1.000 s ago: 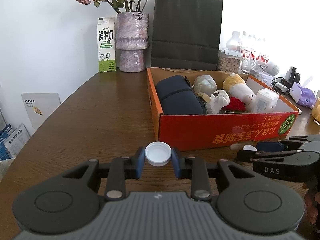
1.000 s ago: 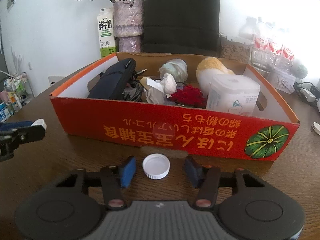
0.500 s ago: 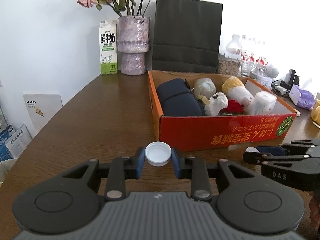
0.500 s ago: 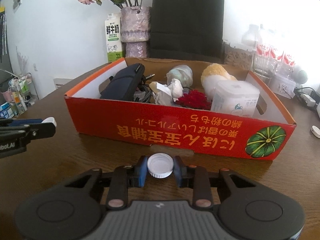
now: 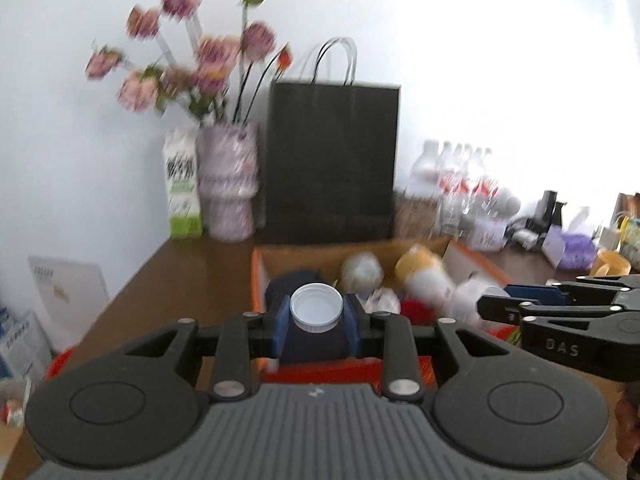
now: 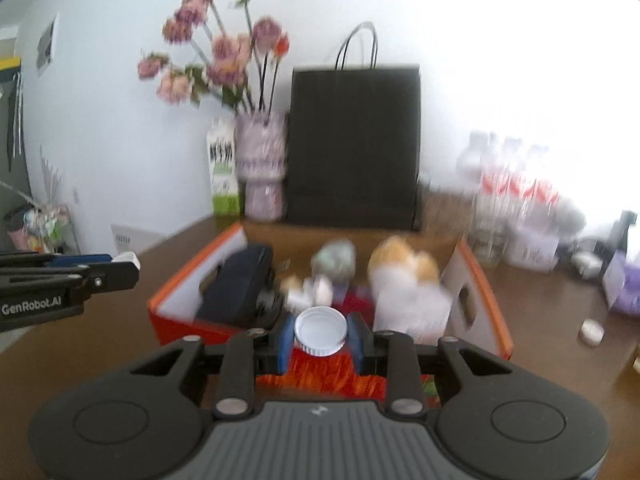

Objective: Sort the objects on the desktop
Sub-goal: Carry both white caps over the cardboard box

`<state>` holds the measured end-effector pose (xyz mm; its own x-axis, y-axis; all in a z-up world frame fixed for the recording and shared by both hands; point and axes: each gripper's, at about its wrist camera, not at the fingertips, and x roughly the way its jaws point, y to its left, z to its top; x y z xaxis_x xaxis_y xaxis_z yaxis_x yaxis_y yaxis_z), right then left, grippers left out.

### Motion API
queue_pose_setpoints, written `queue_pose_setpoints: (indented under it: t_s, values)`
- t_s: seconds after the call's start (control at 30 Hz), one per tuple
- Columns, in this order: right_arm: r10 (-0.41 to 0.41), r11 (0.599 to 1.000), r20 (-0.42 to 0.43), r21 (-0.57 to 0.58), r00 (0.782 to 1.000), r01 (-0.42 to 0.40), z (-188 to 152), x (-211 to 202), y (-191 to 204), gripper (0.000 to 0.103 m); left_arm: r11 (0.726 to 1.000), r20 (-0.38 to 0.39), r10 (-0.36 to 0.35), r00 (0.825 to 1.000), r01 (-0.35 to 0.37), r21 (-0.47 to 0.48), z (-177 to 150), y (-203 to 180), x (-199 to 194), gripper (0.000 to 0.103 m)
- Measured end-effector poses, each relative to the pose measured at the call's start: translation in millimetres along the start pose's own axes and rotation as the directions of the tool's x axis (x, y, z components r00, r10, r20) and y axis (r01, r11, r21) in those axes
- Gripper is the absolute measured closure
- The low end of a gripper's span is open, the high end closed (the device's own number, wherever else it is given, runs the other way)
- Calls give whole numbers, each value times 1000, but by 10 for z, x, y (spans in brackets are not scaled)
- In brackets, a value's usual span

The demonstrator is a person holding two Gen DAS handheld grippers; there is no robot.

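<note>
Lifting clear of the wooden table (image 6: 540, 292): both grippers sat low in front of the red cardboard box (image 6: 486, 296) a second ago; both now ride higher, their caps showing over the box's near rim, and both views are smeared.

Left gripper (image 5: 316, 316): jaws narrowed, blue pads pinching a white bottle cap (image 5: 316, 307) from both sides. Same grip as a second ago.

Right gripper (image 6: 320, 334): a second ago its jaws stood apart around a second white cap (image 6: 320, 330) lying on the table before the box. Now the pads press that cap from either side and it is off the table.

Orientation: each cap is a flat disc, no long axis to speak of. Hollow side faces up, tipped a little toward the camera, ribbed skirt showing on the near edge.

In the box: a dark pouch (image 6: 240, 280) at its left end, a yellow-and-white plush item (image 6: 404, 268) toward its right. Contents too blurred to tell more.

Behind the box: a black paper bag (image 6: 354, 144), with a flower vase (image 6: 262, 168) and a milk carton (image 6: 222, 168) beside it.
</note>
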<state>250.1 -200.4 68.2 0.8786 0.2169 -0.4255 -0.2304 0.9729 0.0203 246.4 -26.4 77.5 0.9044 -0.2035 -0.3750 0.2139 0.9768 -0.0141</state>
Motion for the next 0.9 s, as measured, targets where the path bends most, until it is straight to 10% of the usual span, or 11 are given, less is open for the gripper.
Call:
queue_pose_setpoints:
  t_s: [0.37,0.9]
  values:
    - [4,1000,80,0,997,-4,529,179,-69,76,1000,72,-4,997,3,20,446,-293,310,74]
    - [28,999,-32,33,999,-27,404,1109,-202,76,1000,-58,29,998,-29,4,247,-180,1233,74]
